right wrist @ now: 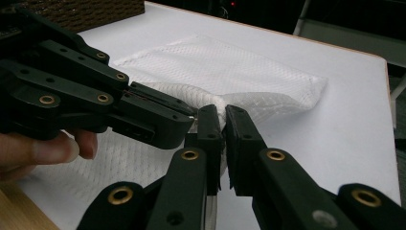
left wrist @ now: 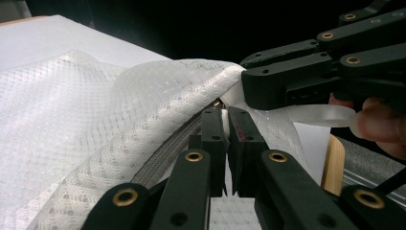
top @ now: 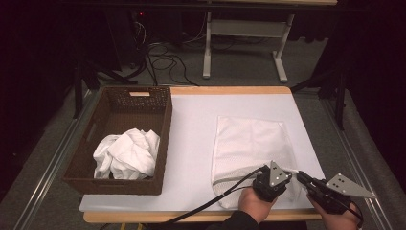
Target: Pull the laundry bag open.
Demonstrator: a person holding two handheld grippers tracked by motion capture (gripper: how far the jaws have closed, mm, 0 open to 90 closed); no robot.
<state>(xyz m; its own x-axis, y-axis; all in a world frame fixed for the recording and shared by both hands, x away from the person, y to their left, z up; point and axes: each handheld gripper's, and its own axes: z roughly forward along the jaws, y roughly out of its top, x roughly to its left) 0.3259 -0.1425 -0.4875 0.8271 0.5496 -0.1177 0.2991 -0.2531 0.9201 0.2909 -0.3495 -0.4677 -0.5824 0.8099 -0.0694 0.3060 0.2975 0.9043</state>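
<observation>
You are pinching the white mesh zip bag [top: 251, 153] at the table's near right with both grippers | left gripper [left wrist: 224, 125] clamping its zipper edge | right gripper [right wrist: 222, 123] gripping bunched mesh | high view alone is showing the brown wicker basket [top: 163, 139] of white cloth [top: 127, 153], your hands covering the pinch.

You work under dim light that falls from above onto the white table [top: 201, 139], which is the brightest area in the high view; the floor beyond its far edge sinks into near black. The basket [top: 163, 143] casts a soft shadow along its right side. In both gripper views the near jaws are soft and out of focus, while the mesh bag [left wrist: 95, 120] shows a faint sheen without glare.
</observation>
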